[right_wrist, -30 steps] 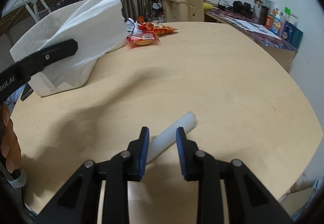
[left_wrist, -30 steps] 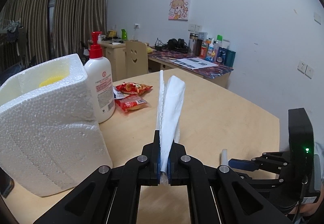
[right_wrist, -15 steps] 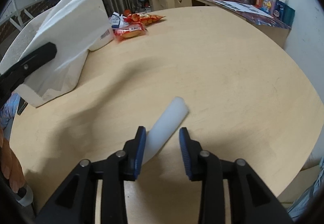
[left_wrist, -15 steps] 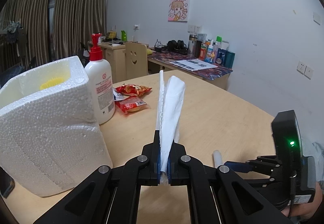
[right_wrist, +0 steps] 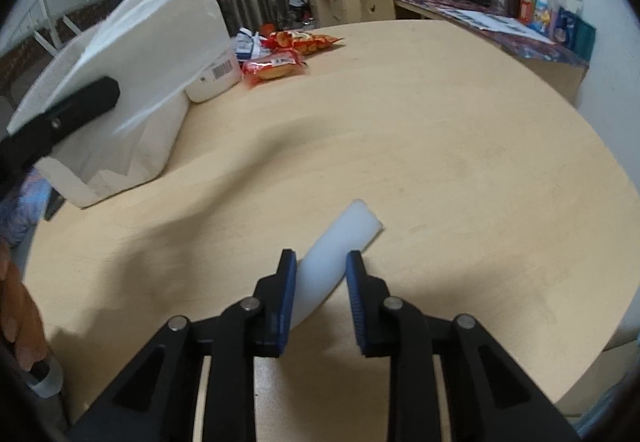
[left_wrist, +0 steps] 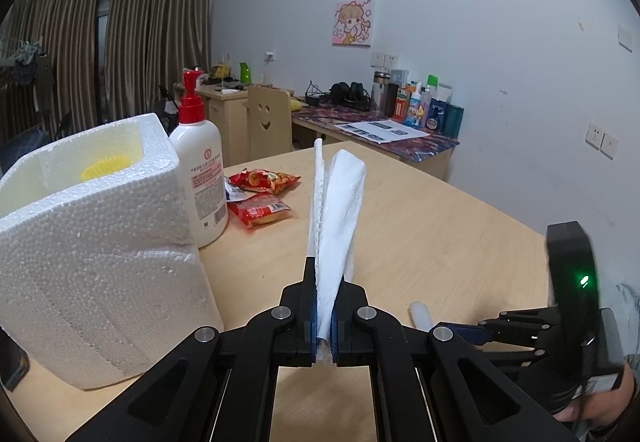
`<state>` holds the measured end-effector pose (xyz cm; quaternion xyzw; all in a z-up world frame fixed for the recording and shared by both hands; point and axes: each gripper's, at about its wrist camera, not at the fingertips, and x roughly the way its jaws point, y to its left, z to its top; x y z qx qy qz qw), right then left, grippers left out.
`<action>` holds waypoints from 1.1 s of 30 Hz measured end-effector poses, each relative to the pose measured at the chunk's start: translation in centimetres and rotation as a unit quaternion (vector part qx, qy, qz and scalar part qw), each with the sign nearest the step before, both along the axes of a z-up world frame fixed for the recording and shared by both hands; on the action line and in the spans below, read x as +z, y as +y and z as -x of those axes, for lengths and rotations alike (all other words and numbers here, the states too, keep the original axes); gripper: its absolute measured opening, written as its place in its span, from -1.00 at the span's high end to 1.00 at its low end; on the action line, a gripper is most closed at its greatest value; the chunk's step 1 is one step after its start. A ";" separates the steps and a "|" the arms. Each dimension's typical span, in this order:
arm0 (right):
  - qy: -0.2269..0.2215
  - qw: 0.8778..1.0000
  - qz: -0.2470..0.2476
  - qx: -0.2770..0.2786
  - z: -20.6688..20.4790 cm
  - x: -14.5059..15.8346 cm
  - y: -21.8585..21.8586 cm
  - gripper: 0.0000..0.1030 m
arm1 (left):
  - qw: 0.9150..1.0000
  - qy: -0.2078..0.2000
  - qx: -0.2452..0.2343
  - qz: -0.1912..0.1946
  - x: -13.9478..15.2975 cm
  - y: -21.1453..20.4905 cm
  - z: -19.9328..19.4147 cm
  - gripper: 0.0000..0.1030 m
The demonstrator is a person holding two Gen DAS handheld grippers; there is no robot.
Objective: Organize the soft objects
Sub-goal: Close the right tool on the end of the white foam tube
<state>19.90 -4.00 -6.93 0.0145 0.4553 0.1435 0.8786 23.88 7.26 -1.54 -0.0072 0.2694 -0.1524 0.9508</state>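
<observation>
A: Round wooden table (right_wrist: 440,130) in a room, curtains and a cluttered desk behind.

B: And the soft things?

A: White foam tube (right_wrist: 336,262) flat on the table, lying aslant between the right gripper (right_wrist: 320,282) fingers. Jaws closing, narrow. Left pad against the tube; a gap at the right pad.

B: Left gripper (left_wrist: 324,306)?

A: Clamped shut on a folded white tissue (left_wrist: 336,214), standing up and forward from the fingers, clear of the table.

B: Around it?

A: Left of that gripper, a white foam box (left_wrist: 100,250) with something yellow inside. Just beyond the box, touching it, a pump bottle (left_wrist: 202,178) with a red top. Further ahead, two red snack packs (left_wrist: 260,198) side by side. Low on the right, the tube's end and the other gripper, a green light on its body.
</observation>
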 end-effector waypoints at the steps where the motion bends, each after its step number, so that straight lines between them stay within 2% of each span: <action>1: 0.000 1.000 -0.016 0.003 0.0 0.1 -0.3 0.52 | 1.000 0.000 0.000 0.001 0.0 0.0 0.0 0.92; 7: -0.036 0.999 -0.032 0.024 1.0 1.9 -0.7 0.67 | 1.000 -0.005 0.002 0.005 0.2 0.3 0.1 0.92; 9: -0.055 0.998 -0.022 0.032 1.2 2.8 -0.5 0.67 | 1.000 -0.006 0.002 0.008 0.3 0.4 0.2 0.92; 12: -0.044 0.998 -0.042 0.023 1.0 3.2 -0.9 0.66 | 1.000 -0.008 0.004 0.008 0.4 0.6 0.3 0.92; 14: -0.039 0.999 -0.029 0.016 0.8 2.7 -0.6 0.65 | 1.000 -0.006 0.005 0.010 0.4 0.7 0.3 0.92; 15: -0.028 0.999 -0.013 0.009 0.7 2.2 -0.1 0.57 | 1.000 -0.006 0.006 0.011 0.4 0.8 0.3 0.92; 16: -0.018 1.000 -0.012 0.005 0.6 1.8 -0.1 0.28 | 1.000 -0.006 0.007 0.010 0.4 0.8 0.3 0.92; 18: 0.007 1.000 -0.014 -0.007 0.3 0.6 0.2 -0.09 | 1.000 -0.006 0.008 0.010 0.4 0.9 0.2 0.92; 23: 0.005 1.000 0.006 -0.014 0.2 0.0 1.0 -0.11 | 1.000 -0.006 0.007 0.011 0.5 0.8 0.3 0.92; 26: 0.001 0.998 0.049 -0.033 -0.1 -0.2 1.8 -0.11 | 1.000 -0.007 0.009 0.013 0.6 1.0 0.3 0.92; 31: 0.015 0.998 0.039 -0.049 -0.4 -0.3 2.2 -0.41 | 1.000 -0.010 0.011 0.019 0.8 1.3 0.5 0.92; 33: 0.012 0.997 0.059 -0.048 -0.3 -0.5 2.9 -0.50 | 1.000 -0.014 0.012 0.020 0.9 1.3 0.6 0.92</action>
